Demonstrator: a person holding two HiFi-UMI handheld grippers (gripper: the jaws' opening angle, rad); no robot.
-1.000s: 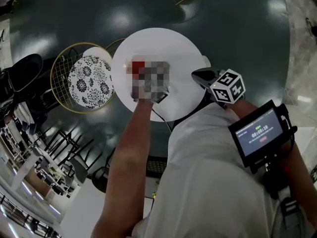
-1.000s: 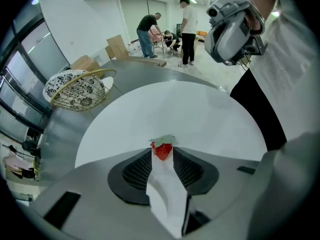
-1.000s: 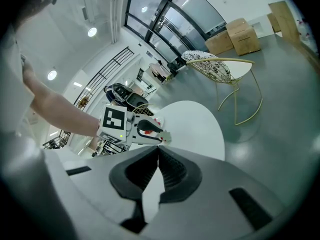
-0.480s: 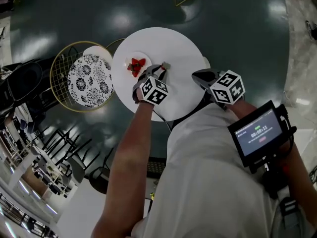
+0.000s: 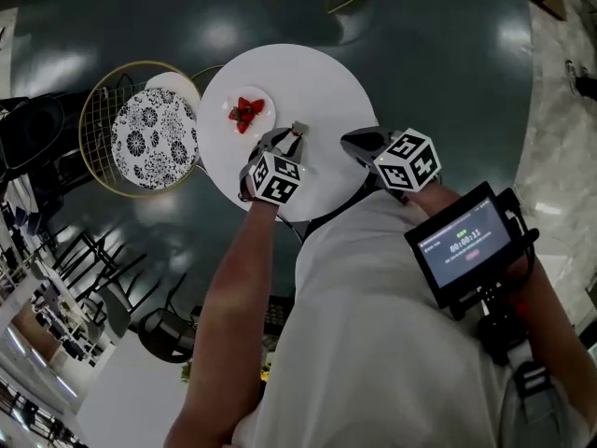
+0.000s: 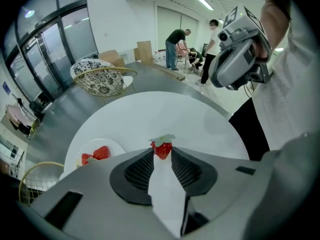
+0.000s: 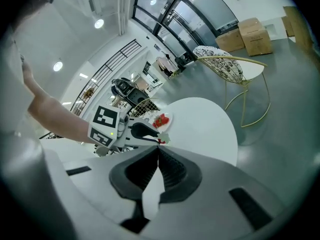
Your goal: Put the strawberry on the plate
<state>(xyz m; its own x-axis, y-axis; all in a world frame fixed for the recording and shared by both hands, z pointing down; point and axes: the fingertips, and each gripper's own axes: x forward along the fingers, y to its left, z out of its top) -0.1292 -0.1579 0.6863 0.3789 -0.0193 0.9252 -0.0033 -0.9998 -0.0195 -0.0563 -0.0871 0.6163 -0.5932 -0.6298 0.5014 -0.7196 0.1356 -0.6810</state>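
Observation:
My left gripper (image 5: 295,136) is shut on a red strawberry (image 6: 162,148) with a pale leaf cap, pinched at the jaw tips; its jaws have just been closing on it. It hangs over the round white table (image 5: 326,82), right of a small white plate (image 5: 262,96) that carries other strawberries (image 5: 245,112). In the left gripper view the plate (image 6: 116,145) lies low on the left. Whether the held strawberry touches the table I cannot tell. My right gripper (image 7: 158,151) is shut and empty, at the table's near right edge (image 5: 357,142), and looks at the left gripper (image 7: 148,132).
A gold wire chair with a black-and-white patterned cushion (image 5: 152,138) stands left of the table. Dark floor surrounds the table. A screen (image 5: 462,244) rides on the right forearm. People (image 6: 177,43) and cardboard boxes (image 6: 144,50) are far behind.
The left gripper has drawn a little to the right of the plate and rolled its wrist, with the strawberry now between its jaws. The right gripper has kept still.

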